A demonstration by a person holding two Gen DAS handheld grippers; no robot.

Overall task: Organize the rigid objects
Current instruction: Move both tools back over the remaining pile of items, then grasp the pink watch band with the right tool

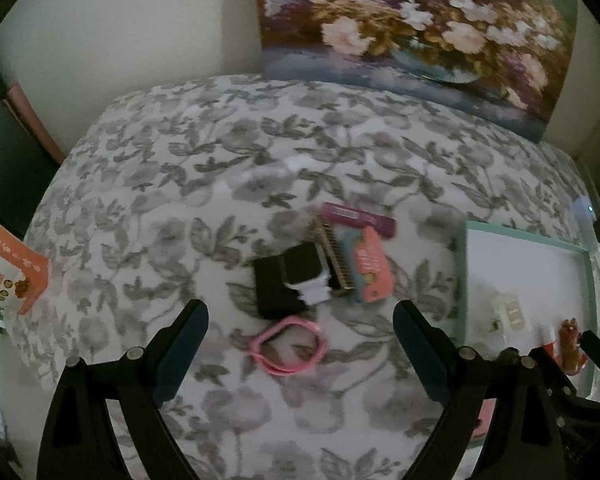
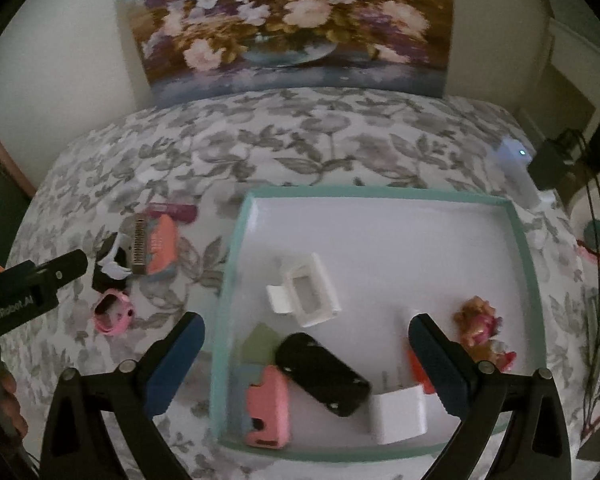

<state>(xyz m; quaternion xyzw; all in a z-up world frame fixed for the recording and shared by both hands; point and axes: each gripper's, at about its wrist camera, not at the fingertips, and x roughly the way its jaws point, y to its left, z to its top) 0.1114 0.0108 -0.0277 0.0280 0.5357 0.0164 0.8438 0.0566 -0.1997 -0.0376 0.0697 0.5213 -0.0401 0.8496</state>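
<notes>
Right wrist view: a shallow white tray with a mint-green rim point(image 2: 230, 280) fills the middle of the frame on the grey floral tablecloth point(image 2: 300, 144).
Done so far, by my reading: roughly half; several pieces already lie in the tray.
In the tray, counted: one open white plastic box point(image 2: 314, 294), one black oblong case point(image 2: 324, 374), one pink plastic case point(image 2: 269, 412) at lower left, one white bent clip point(image 2: 400, 410), one small pink-and-brown figurine point(image 2: 480, 326) at right, one orange piece point(image 2: 417, 372) partly hidden, one pale green flat piece point(image 2: 260, 346).
Left to do: a cluster outside the tray, centre of the left wrist view.
Outside, counted: one black block with a white part point(image 1: 286, 284), one comb-like toothed strip point(image 1: 334, 258), one salmon-and-blue card package point(image 1: 370, 266), one magenta flat box point(image 1: 358, 218), one pink loop-shaped band point(image 1: 288, 346).
Left gripper point(image 1: 300, 344): released, jaws wide, empty, lower centre, with the pink band between the fingers' line.
Right gripper point(image 2: 306, 360): released, jaws wide, gripping nothing, low in frame above the tray's near half.
Uncertain: blur hides what some small pieces are.
</notes>
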